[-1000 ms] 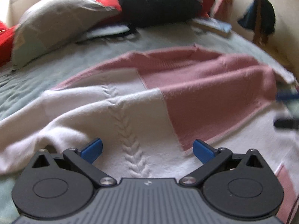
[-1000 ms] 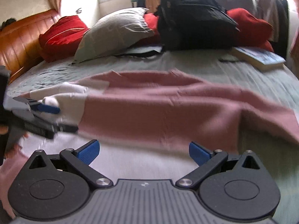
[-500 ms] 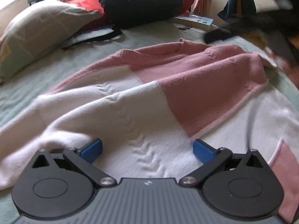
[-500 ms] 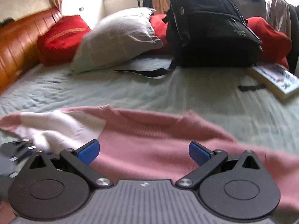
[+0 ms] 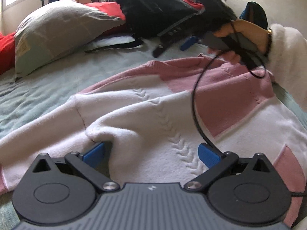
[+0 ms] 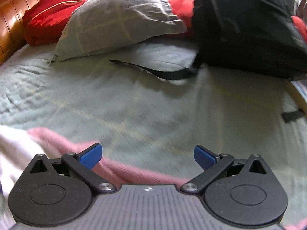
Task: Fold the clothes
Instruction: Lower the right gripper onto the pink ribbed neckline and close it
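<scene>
A pink and white sweater lies spread flat on the bed, its collar toward the head end where the pillows sit. The left gripper is low over the white part of the sweater with its blue fingers spread wide — a raised fold of white knit sits just against the left one, but nothing is clamped. The right gripper is also wide apart and holds nothing; it hangs over the pink collar edge of the sweater, facing the bare green sheet. In the left view the right hand grips that tool's handle above the pink shoulder, a black cable looping down across the sweater. A grey pillow, a red pillow and a black backpack crowd the head of the bed.
</scene>
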Demonstrator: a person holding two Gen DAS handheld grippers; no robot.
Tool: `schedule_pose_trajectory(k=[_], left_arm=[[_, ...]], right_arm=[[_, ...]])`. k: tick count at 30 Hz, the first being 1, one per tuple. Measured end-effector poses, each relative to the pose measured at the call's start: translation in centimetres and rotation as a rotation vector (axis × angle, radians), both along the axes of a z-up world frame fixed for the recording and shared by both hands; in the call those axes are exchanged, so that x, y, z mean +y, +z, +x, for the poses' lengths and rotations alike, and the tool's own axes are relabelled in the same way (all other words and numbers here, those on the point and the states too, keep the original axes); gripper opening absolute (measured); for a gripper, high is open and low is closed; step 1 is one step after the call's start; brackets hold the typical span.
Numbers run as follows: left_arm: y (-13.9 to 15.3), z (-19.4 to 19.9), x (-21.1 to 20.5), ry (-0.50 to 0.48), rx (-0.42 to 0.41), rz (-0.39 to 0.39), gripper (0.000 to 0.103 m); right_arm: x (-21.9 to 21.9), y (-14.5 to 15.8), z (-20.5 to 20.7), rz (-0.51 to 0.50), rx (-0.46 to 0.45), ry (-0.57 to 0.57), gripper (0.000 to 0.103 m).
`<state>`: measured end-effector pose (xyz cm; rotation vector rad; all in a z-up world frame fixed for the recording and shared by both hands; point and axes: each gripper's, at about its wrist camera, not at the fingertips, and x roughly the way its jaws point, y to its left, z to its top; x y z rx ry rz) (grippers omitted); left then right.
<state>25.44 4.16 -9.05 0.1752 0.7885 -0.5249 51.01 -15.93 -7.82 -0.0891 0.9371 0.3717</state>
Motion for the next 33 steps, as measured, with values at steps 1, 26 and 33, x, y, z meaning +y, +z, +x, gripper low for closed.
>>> schedule_pose_trajectory(k=[1, 26, 33], left_arm=[[0.0, 0.0, 0.1, 0.003, 0.001, 0.0, 0.102], [-0.1, -0.6, -0.9, -0.033, -0.009, 0.017, 0.102], [0.1, -0.7, -0.8, -0.037, -0.01, 0.014, 0.102]], right_arm=[[0.6, -0.3, 0.6, 0.007, 0.006, 0.011, 0.103], [5.1, -2.4, -3.0, -0.073, -0.109, 0.366, 0.087], [4.8, -2.8, -3.8, 0.004, -0.068, 0.392, 0.05]])
